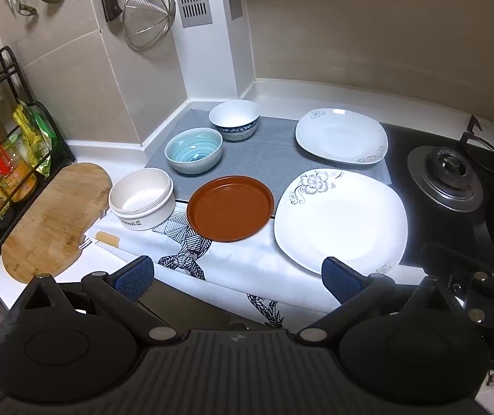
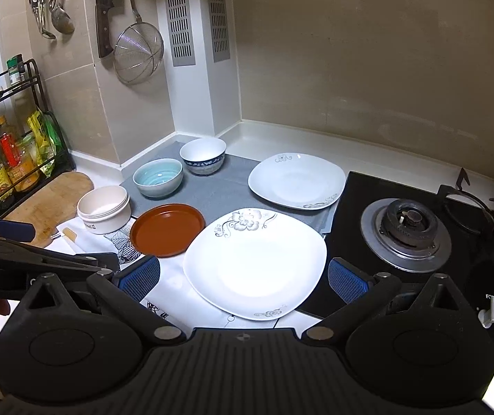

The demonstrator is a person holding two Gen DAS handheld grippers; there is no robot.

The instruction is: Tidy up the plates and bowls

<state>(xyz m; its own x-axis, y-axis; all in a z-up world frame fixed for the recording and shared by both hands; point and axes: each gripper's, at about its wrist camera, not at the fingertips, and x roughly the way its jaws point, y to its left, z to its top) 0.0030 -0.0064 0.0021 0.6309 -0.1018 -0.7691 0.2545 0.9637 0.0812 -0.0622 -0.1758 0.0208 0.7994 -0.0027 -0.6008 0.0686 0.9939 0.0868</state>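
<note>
We are at the very start of the job, as far as we can judge: nothing is stacked yet and every dish sits on its own on the counter [image 1: 281, 90]. Our left tongs [image 1: 238, 276] hang wide open and empty over the near edge, and our right tongs [image 2: 243, 278] are spread just as wide, also holding nothing, with the large floral plate [image 2: 255, 263] lying between and beyond their blue pads, untouched. Behind it, on the grey mat [image 2: 226, 190], rests the smaller white plate [image 2: 297, 180], apart from the large one. The brown dish [image 1: 230, 208] sits just beside the large plate's left edge, on the patterned cloth [image 1: 184, 249]. The three bowls run in a loose diagonal toward the corner: the cream bowl [image 1: 141, 197] nearest the wooden cutting board [image 1: 53, 221], then the pale blue bowl [image 1: 194, 150], then the blue-patterned bowl [image 1: 234, 119] at the back. What remains, we think, is everything: gathering the plates into one pile and nesting the bowls into another. The stove burner [image 2: 406, 233] to the right stays out of it.
</note>
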